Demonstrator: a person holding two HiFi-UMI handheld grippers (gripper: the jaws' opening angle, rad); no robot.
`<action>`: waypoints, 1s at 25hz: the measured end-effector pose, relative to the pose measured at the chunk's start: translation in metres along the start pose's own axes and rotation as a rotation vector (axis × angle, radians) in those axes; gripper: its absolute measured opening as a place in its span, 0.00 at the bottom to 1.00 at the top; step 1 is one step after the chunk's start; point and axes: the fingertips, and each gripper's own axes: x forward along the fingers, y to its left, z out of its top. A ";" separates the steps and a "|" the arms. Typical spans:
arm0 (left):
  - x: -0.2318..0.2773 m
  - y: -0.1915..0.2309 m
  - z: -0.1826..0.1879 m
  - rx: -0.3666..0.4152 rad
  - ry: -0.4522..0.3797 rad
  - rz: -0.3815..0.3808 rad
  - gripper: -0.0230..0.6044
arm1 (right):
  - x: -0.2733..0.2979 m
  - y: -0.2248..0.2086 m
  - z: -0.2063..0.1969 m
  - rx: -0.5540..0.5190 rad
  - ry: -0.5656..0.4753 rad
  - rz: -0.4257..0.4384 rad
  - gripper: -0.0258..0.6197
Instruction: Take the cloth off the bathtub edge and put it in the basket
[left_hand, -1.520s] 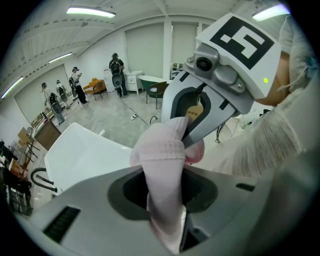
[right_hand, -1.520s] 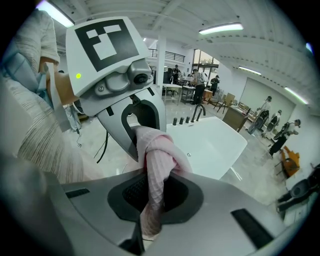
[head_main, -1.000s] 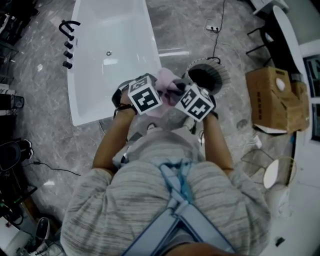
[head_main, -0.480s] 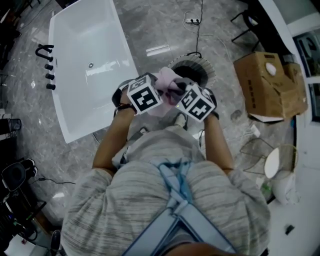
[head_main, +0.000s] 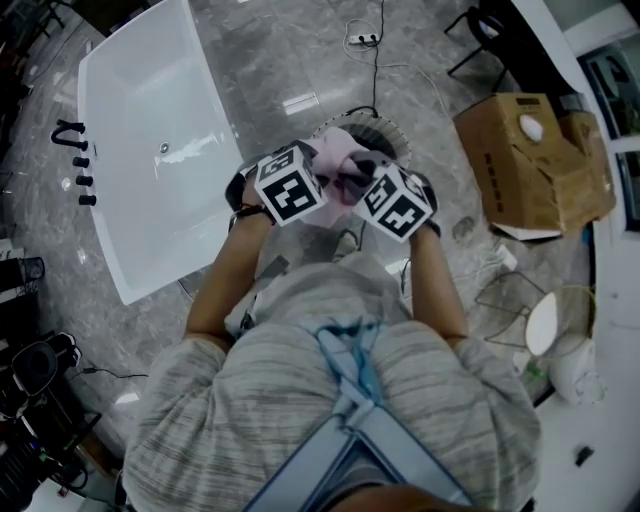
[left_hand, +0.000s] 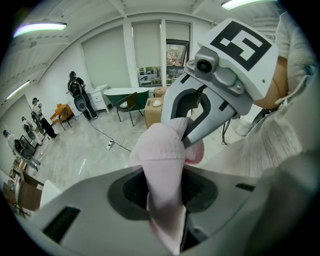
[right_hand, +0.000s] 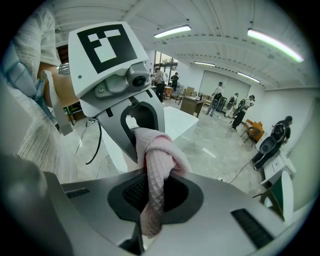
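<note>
The pink cloth (head_main: 338, 160) is off the bathtub (head_main: 150, 140), which lies at ten o'clock of the hands, and hangs bunched between both tools above the round basket (head_main: 388, 130) at twelve o'clock. The left gripper (left_hand: 165, 200) is clamped on a thick fold; the right gripper (right_hand: 150, 200) is pinched nearly together on a thinner, twisted end. The cloth looks light, soft and limp, with a waffle weave that should not slip; it will sag wherever unsupported. A gathered bunch, as here, seems the best hold
</note>
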 end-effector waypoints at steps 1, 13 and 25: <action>0.005 0.001 0.009 0.003 0.002 -0.001 0.25 | -0.004 -0.008 -0.006 0.001 0.000 -0.004 0.09; 0.067 0.013 0.104 0.031 0.006 -0.025 0.25 | -0.035 -0.091 -0.076 0.023 0.025 -0.019 0.09; 0.091 0.035 0.141 0.113 0.016 -0.065 0.25 | -0.039 -0.135 -0.096 0.098 0.047 -0.070 0.09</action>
